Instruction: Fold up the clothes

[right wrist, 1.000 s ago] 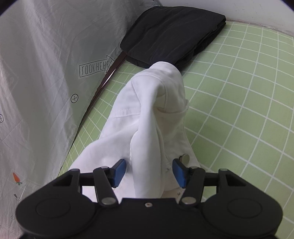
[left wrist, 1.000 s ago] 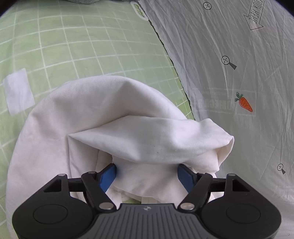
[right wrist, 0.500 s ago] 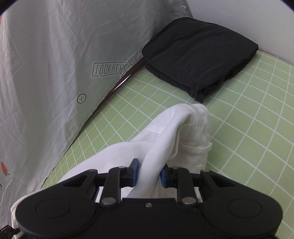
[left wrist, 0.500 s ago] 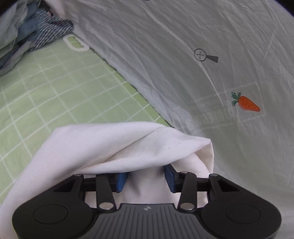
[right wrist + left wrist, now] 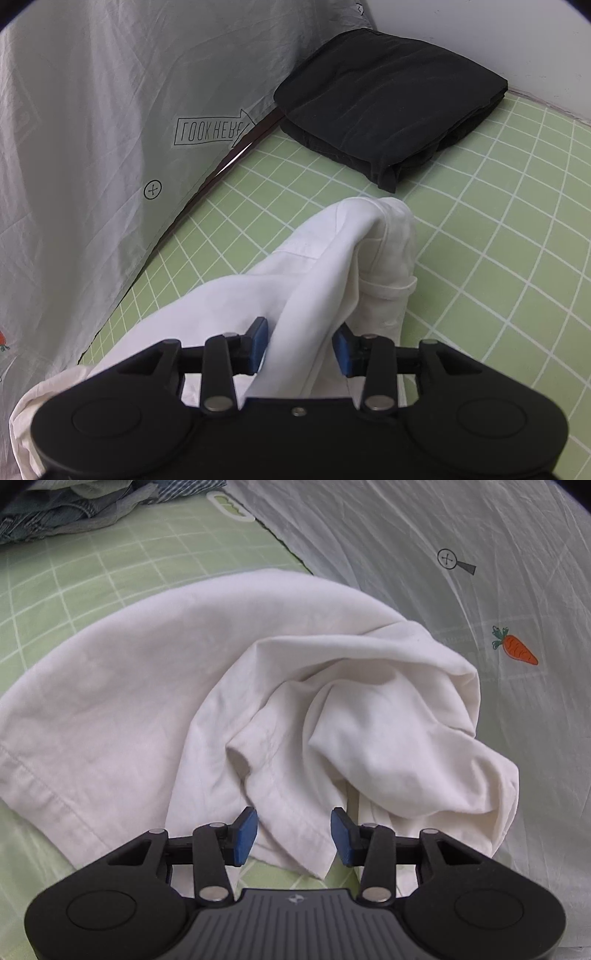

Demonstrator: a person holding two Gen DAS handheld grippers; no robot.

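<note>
Since half a second ago, the left gripper (image 5: 293,830) is looking down on a much wider spread of the white garment (image 5: 229,686), which is now lying bunched across the green grid mat (image 5: 74,579) instead of draping over its blue pads (image 5: 245,830). Those pads are standing partly apart, with a hemmed corner of cloth lying between them and clear gaps on both sides, so I judge that nothing is being gripped there. The right gripper (image 5: 299,347) has just been opening its jaws again; a raised ridge of the same garment is running up between them, touching the right pad, but the fabric is looking loose rather than pinched.

Both tools are pointing steeply downward at the cloth, probably because the 2 hands are setting down 1 fold and hunting for the next hold.

Room is tightest toward the grey printed sheet (image 5: 461,590), whose edge is running just beside the garment, with part of the bunch lying over it. Further along the mat, a folded black garment (image 5: 388,99) is sitting near the white ridge's far tip, and a pile of unfolded clothes (image 5: 74,509) is filling the other end. Open mat is lying on the side away from the sheet.
</note>
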